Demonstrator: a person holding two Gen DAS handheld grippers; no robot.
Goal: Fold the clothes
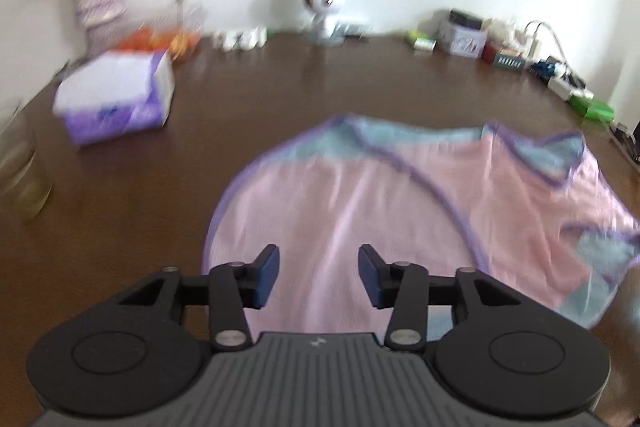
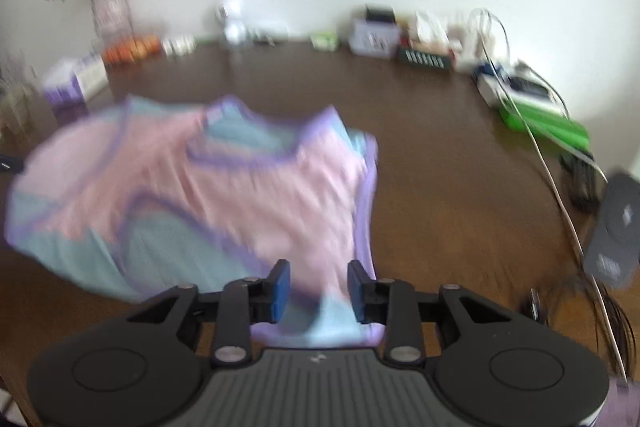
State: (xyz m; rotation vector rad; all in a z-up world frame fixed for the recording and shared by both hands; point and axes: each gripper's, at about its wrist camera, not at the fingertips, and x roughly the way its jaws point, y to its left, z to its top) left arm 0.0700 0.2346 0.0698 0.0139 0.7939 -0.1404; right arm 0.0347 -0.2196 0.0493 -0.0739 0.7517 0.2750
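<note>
A pink shirt (image 1: 360,211) with purple edges and blue patches lies on the brown surface (image 1: 240,99). The left gripper (image 1: 318,277) is over it, jaws spread wide, holding nothing. The right gripper (image 2: 319,291) is over its near edge, jaws spread too. A tissue box (image 1: 116,95) sits well apart.

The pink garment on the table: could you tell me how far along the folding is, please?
Done: the pink garment lies on the brown table, part of it apparently turned over. In hand: nothing; the left tool and right tool are open over it. Left: the remaining folds.
</note>
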